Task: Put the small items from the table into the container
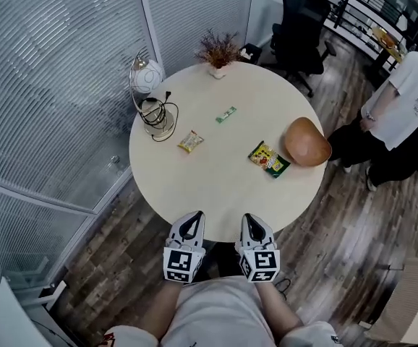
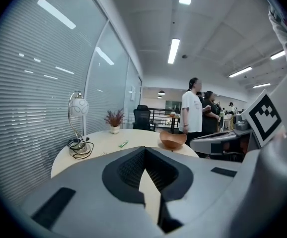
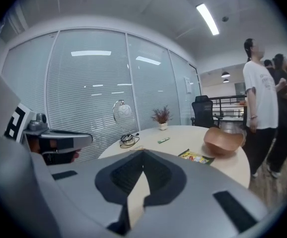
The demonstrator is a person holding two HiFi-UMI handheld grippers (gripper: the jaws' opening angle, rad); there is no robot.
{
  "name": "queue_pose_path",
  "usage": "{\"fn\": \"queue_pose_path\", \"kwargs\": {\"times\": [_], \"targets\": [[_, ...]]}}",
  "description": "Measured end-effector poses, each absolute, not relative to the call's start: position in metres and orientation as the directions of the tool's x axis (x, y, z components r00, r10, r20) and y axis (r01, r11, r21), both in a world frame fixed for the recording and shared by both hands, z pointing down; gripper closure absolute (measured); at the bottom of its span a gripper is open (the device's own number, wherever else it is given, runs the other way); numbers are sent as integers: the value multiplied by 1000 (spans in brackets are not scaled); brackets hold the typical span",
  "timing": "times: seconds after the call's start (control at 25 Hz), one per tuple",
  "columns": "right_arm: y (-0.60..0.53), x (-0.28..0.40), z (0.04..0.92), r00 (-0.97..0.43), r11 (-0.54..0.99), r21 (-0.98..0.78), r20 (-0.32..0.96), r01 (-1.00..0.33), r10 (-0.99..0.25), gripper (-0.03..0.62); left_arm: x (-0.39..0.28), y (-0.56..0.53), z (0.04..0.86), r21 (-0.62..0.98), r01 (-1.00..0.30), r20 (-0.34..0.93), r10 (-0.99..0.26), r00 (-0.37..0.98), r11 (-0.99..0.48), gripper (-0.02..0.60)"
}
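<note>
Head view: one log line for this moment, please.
left gripper shut, empty | right gripper shut, empty | green stick, yellow packet, snack bag on table, outside bowl | bowl empty

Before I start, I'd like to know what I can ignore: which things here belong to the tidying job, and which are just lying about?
Job:
bowl
yellow packet
green stick
big packet beside the bowl

Lying about:
lamp with its cord
plant
chair beyond the table
</note>
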State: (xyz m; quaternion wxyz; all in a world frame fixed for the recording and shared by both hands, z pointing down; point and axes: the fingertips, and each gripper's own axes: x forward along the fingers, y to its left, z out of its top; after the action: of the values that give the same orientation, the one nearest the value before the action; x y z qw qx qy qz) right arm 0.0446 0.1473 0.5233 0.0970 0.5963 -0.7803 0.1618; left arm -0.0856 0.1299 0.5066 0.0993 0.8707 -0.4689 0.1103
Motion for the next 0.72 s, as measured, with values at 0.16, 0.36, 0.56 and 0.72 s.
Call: {"fn": "queue_pose_path", "kwargs": {"times": [0.16, 0.36, 0.56, 0.72], "targets": [[98, 74, 542, -277, 276, -60, 390, -959, -878, 579, -69, 86, 513, 79, -853, 312, -800, 513, -516, 589], [40, 107, 573, -300, 344, 15, 458, -939, -837, 576, -57, 43, 516, 95, -880, 324, -821, 470, -466, 589], [-5, 139, 616, -322, 395, 5, 572, -919, -755, 494, -44, 26, 519, 94, -890, 346, -823, 450, -447, 589], [-38, 163, 647, -294, 410, 44, 628, -911, -721, 375, -34, 15, 527, 98, -885, 371, -809, 457, -455, 589]]}}
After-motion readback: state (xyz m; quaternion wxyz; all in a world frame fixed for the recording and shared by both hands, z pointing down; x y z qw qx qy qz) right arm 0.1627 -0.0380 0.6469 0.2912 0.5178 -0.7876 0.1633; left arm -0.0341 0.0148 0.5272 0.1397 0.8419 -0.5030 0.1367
